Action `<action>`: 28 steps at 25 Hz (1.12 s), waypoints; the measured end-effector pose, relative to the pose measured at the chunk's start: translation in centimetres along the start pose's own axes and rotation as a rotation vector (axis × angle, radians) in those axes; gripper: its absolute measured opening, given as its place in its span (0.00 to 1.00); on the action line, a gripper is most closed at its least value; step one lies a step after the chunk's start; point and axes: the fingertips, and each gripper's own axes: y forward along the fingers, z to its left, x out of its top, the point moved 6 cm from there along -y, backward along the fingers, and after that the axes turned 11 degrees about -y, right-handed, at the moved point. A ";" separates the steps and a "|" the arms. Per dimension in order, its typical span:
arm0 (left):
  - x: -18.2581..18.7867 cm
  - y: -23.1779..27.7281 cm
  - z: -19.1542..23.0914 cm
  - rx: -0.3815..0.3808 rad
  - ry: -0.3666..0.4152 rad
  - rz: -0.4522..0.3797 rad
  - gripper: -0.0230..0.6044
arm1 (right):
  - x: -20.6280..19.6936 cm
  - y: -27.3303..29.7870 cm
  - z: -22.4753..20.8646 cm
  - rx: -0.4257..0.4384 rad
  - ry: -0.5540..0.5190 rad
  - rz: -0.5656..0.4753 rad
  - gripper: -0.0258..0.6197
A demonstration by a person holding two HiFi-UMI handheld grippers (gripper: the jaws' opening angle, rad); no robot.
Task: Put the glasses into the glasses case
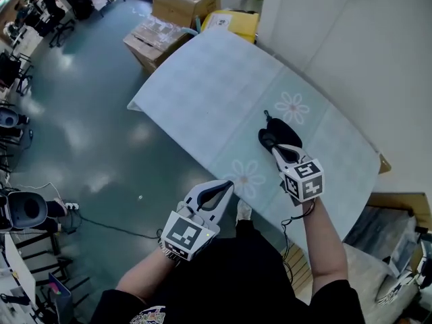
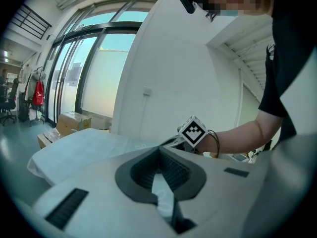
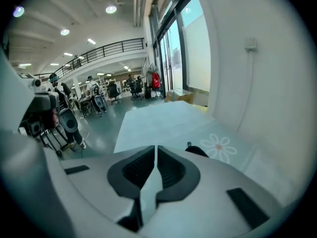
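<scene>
A black glasses case [image 1: 283, 128] lies on the pale blue flowered tablecloth [image 1: 216, 79], near the white wall. A thin dark stalk sticks up at its far end; I cannot tell the glasses apart from the case. My right gripper [image 1: 269, 142] hovers at the case's near end, jaws shut with nothing between them. In the right gripper view the case [image 3: 199, 151] peeks over the jaws [image 3: 156, 148]. My left gripper [image 1: 229, 183] hangs at the table's near edge, shut and empty. The left gripper view [image 2: 159, 148] looks across the cloth at the right gripper's marker cube [image 2: 192, 130].
Cardboard boxes [image 1: 181, 0] and a yellow box [image 1: 233, 21] stand on the floor beyond the table's far end. A white wall [image 1: 351, 52] runs along the table's right side. A crate [image 1: 381, 233] sits at lower right, and a cable [image 1: 108, 225] lies on the floor at left.
</scene>
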 end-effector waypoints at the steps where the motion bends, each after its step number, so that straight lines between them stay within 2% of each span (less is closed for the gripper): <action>1: 0.1 -0.4 0.0 -0.008 0.003 -0.002 0.08 | 0.5 -0.8 0.6 -0.017 0.021 -0.034 0.09; 6: 0.0 -2.2 -0.3 -0.037 0.000 -0.012 0.08 | 2.2 -4.5 4.4 -0.067 0.076 -0.170 0.08; 11: 0.0 -3.3 -0.7 -0.077 0.003 -0.023 0.08 | 3.0 -8.0 8.2 -0.103 0.123 -0.261 0.08; 20: -0.7 -6.3 -0.9 -0.122 0.004 -0.026 0.08 | 3.9 -11.0 14.8 -0.111 0.153 -0.334 0.08; 28: -1.9 -10.0 -0.6 -0.155 0.029 0.005 0.08 | 3.9 -11.6 20.2 -0.118 0.155 -0.349 0.08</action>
